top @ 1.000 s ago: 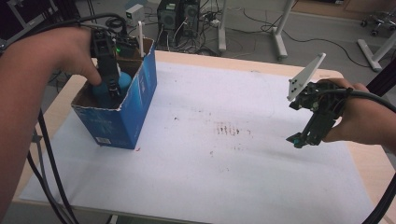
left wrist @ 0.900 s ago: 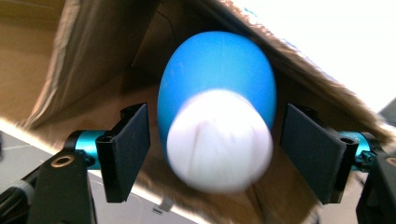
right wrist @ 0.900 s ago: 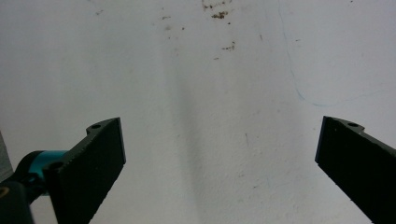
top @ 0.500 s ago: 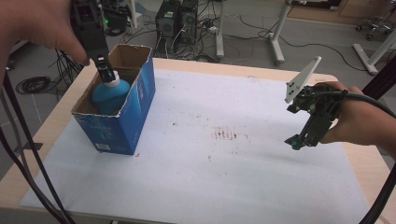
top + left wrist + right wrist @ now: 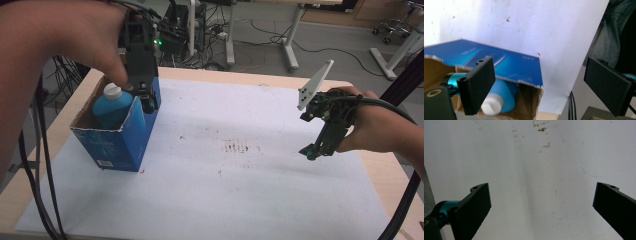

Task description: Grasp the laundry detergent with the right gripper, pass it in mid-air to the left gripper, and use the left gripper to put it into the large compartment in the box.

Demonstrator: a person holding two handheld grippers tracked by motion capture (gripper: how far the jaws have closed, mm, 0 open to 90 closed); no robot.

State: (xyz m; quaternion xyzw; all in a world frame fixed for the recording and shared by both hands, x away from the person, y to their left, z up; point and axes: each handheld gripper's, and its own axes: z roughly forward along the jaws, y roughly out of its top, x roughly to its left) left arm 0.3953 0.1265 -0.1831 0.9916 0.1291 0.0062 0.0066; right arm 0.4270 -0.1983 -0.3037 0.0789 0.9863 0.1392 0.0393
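White table sheet [image 5: 240,175] | L gripper [image 5: 145,100] over box [image 5: 120,140], jaws apart | R gripper [image 5: 320,145] raised, jaws apart

bottle [image 5: 111,107] body hidden inside box [image 5: 120,142]

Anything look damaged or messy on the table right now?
The box has a ragged, torn top edge, clearest in the left gripper view. The white sheet carries brown smudges near its middle. The bottle stands inside the box, nothing spilled.
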